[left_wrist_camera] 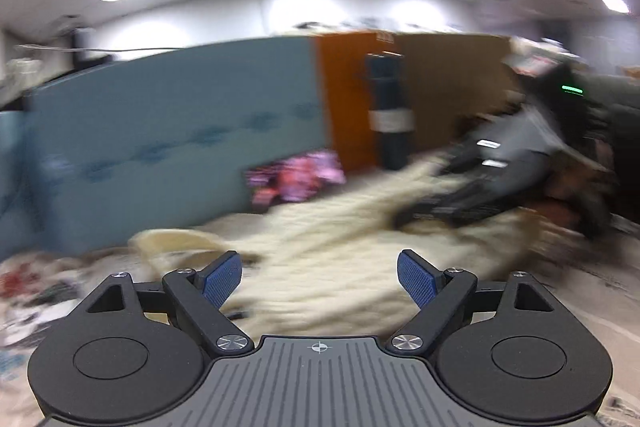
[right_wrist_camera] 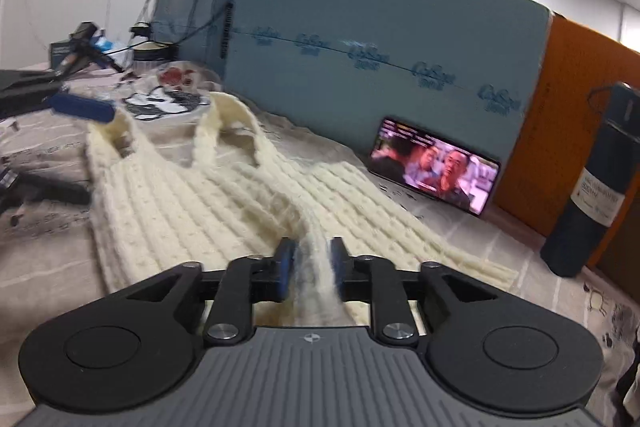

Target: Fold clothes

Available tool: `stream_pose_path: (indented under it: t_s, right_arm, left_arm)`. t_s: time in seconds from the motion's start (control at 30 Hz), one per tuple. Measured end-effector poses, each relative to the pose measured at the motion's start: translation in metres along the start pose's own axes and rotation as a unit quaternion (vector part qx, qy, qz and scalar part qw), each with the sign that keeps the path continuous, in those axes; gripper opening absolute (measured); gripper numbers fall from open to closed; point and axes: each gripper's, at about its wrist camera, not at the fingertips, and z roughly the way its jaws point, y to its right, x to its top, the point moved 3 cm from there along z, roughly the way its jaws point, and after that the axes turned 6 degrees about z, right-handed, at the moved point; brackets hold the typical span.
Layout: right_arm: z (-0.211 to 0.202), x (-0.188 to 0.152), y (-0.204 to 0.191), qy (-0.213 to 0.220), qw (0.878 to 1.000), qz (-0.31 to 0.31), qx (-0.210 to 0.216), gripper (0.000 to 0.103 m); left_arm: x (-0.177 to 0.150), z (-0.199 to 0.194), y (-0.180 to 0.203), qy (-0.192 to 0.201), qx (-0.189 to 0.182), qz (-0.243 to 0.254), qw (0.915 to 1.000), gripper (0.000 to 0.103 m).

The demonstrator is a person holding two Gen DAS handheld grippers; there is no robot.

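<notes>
A cream cable-knit sweater vest point(right_wrist_camera: 208, 195) lies spread on the patterned table cover, armholes and neck toward the far left. My right gripper point(right_wrist_camera: 311, 269) is shut on a raised fold of the vest and pulls it into a ridge. My left gripper point(left_wrist_camera: 319, 277) is open and empty above the vest point(left_wrist_camera: 328, 259), which is blurred by motion in the left wrist view. The left gripper's blue pad point(right_wrist_camera: 82, 107) shows in the right wrist view at the vest's far shoulder. The right gripper's body point(left_wrist_camera: 492, 179) shows at the right of the left wrist view.
A phone point(right_wrist_camera: 436, 165) playing video leans on a blue partition point(right_wrist_camera: 380, 39). A dark bottle point(right_wrist_camera: 588, 187) stands at the right by an orange panel point(right_wrist_camera: 580, 107). A printed garment point(right_wrist_camera: 172, 95) lies beyond the vest. Cables and boxes sit at the far left.
</notes>
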Motion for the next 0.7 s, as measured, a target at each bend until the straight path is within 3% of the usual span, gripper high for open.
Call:
stream_pose_path:
  t_s: [0.13, 0.23, 0.33, 0.43, 0.5, 0.57, 0.7]
  right_arm:
    - [-0.013, 0.006, 0.005, 0.02, 0.999, 0.033, -0.023, 0.039]
    - [-0.037, 0.014, 0.006, 0.055, 0.994, 0.092, -0.02, 0.053]
    - [-0.054, 0.014, 0.009, 0.072, 0.976, 0.201, 0.049, 0.062]
    - [-0.051, 0.004, 0.012, 0.04, 0.944, 0.304, 0.118, 0.063]
    - [-0.04, -0.006, 0.016, 0.011, 0.931, 0.345, 0.117, 0.064]
    - [-0.028, -0.018, 0.022, -0.012, 0.927, 0.367, 0.084, 0.062]
    - [-0.026, -0.028, 0.032, 0.005, 0.914, 0.395, 0.094, 0.065]
  left_arm:
    - [-0.005, 0.021, 0.009, -0.053, -0.083, -0.028, 0.9947, 0.087]
    - [-0.013, 0.038, 0.0, -0.095, -0.104, -0.072, 0.9874, 0.088]
    - [-0.014, 0.034, -0.005, -0.087, -0.104, -0.094, 0.9863, 0.088]
    - [-0.013, 0.02, -0.013, -0.076, -0.087, -0.124, 0.9856, 0.088]
    - [-0.012, 0.009, -0.024, -0.071, -0.075, -0.159, 0.9818, 0.089]
    - [-0.013, -0.001, -0.036, -0.068, -0.062, -0.198, 0.976, 0.09]
    - [-0.033, -0.021, -0.063, -0.089, -0.038, -0.303, 0.9481, 0.09]
